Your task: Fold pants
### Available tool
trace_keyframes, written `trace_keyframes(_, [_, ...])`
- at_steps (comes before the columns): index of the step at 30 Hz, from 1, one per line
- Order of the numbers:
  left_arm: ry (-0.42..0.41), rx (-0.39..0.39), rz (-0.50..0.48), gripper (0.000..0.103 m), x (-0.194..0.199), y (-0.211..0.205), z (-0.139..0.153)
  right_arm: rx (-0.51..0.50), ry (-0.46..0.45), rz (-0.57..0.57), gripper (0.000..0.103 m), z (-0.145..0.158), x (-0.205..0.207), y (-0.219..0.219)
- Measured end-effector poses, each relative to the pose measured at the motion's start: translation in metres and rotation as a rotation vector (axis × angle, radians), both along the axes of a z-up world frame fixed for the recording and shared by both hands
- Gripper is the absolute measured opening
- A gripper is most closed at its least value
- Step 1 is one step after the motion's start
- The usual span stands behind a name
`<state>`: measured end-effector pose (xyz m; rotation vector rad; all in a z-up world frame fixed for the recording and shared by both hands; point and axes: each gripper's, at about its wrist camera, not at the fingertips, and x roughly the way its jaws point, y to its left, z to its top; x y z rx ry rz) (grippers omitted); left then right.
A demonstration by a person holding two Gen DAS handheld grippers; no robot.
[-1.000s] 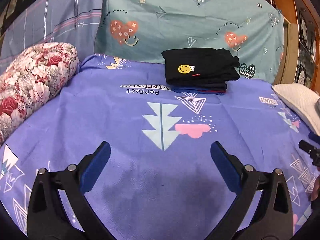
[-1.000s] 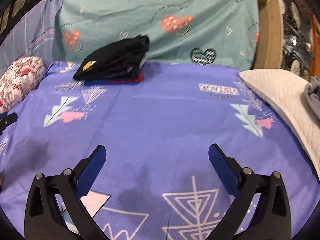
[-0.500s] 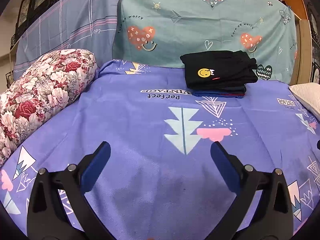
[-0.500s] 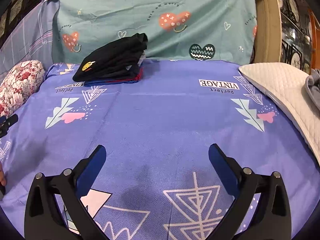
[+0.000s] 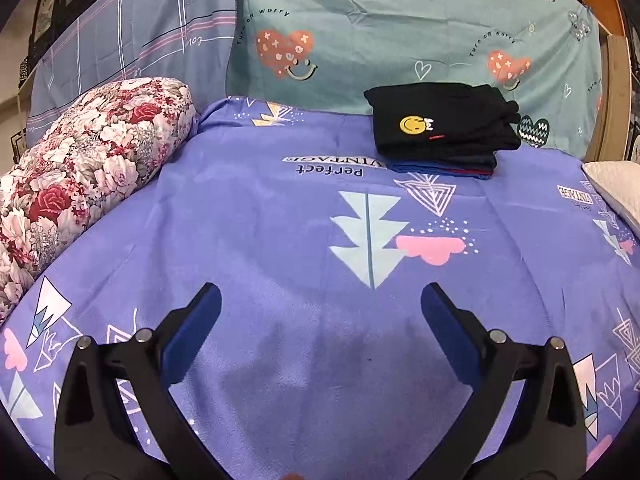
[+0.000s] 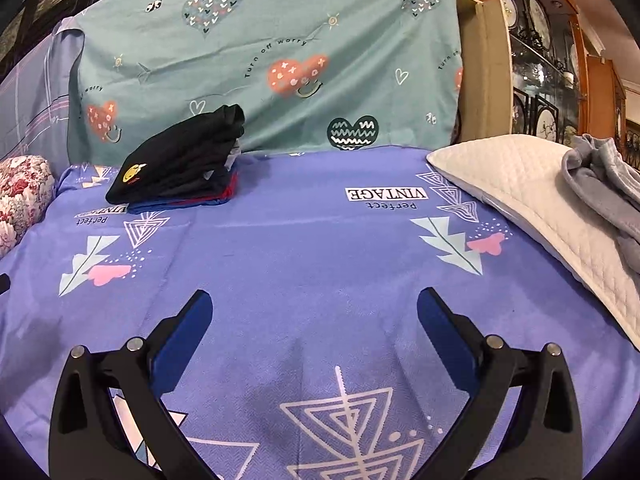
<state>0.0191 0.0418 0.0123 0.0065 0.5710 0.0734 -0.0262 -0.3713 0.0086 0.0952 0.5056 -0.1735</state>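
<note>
A stack of folded clothes, black pants with a yellow smiley patch on top [image 5: 444,124], lies at the back of the purple bed sheet [image 5: 280,220]; it also shows in the right wrist view [image 6: 184,160]. A crumpled grey garment [image 6: 604,184] lies on a white quilted pillow [image 6: 520,188] at the right. My left gripper [image 5: 320,312] is open and empty above the sheet. My right gripper [image 6: 314,314] is open and empty above the sheet, well short of the grey garment.
A floral bolster [image 5: 80,168] lies along the left side of the bed. A teal heart-print cloth [image 5: 400,32] covers the headboard behind the stack. A wooden cabinet with glass doors [image 6: 540,72] stands at the right.
Both views have lifted and swung: the left view turned left, showing more of the bolster; the right view turned right, bringing the pillow and grey garment in. Both grippers stayed open.
</note>
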Motion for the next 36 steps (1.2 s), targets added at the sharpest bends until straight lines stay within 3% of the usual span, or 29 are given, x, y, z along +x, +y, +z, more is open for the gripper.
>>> trace_keyframes(7, [0.002,0.034,-0.001,0.101,0.001,-0.0051,-0.0005,-0.011,0.01,0.022,0.102,0.0004,0.0009,0.0055])
trace_keyframes(29, [-0.001,0.039,-0.033,0.101,0.0048,-0.0048,-0.0022,0.019,0.036,0.01,0.102,-0.0021,0.0058,-0.0016])
trace_keyframes(36, [0.024,0.036,-0.001,0.101,0.0077,-0.0011,-0.0056,0.025,0.04,0.007,0.102,-0.0026,0.0058,-0.003])
